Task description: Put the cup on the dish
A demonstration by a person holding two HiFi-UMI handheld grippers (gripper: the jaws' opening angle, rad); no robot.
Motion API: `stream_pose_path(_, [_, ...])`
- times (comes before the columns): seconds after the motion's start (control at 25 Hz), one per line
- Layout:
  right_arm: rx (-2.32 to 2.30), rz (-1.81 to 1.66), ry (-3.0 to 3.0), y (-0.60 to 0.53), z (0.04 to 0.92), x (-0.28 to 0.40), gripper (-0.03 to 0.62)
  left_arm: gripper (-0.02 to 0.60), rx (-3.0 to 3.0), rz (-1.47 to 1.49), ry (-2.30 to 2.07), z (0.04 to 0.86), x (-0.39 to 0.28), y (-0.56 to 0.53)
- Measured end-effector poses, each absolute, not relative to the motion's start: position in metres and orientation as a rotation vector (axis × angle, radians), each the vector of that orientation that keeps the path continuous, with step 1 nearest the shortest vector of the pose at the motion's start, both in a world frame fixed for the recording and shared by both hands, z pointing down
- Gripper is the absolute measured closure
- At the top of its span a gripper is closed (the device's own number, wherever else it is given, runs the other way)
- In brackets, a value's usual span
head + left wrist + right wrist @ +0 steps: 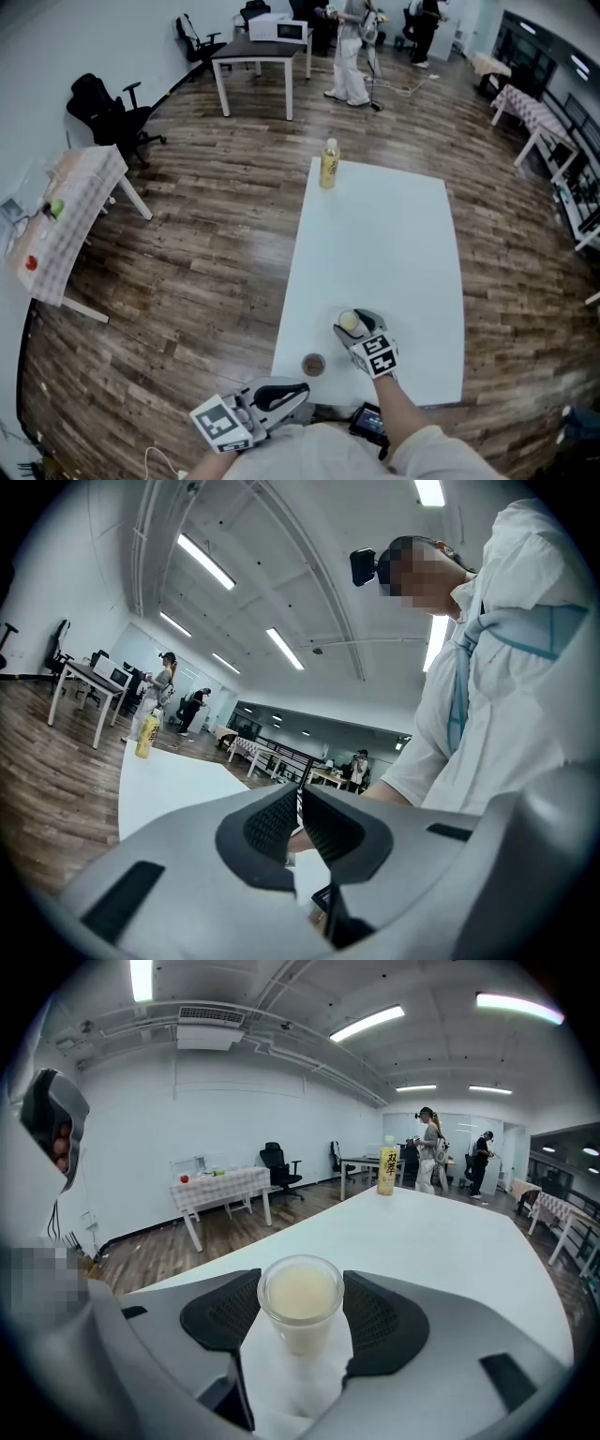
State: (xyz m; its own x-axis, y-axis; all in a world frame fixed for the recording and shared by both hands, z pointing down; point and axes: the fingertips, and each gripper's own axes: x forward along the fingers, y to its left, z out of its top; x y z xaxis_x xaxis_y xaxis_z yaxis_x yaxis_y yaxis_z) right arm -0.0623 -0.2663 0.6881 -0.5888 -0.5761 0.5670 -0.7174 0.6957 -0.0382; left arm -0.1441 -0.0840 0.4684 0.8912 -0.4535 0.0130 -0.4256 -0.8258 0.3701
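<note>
While the long white table (375, 234) stretches ahead, the left claw (298, 806) hangs pinched together, empty. Just left of the right claw (352, 325), slightly nearer the person, sits the small round brown dish (313, 364). That claw hugs the upright clear glass cup of pale milk (300, 1296).

View from above of a long white table (384, 234) on a wood floor (206, 244). Near the table's close edge, the right gripper (352, 325) has a cup (348, 321) of pale liquid between its jaws. A small brown dish (313, 364) lies just to the cup's left, not touching it. The left gripper (296, 393) hangs just off the near left corner. A yellow bottle (329, 164) stands upright at the far left corner.
</note>
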Motion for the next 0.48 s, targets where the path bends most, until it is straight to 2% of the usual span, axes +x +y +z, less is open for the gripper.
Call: stream_pose_path(0.48, [0.998, 0.346, -2.408, -0.255, 0.671, -0.059, 0.293, 0.563, 2.716, -0.142, -0.617, 0.462, -0.145, -0.089])
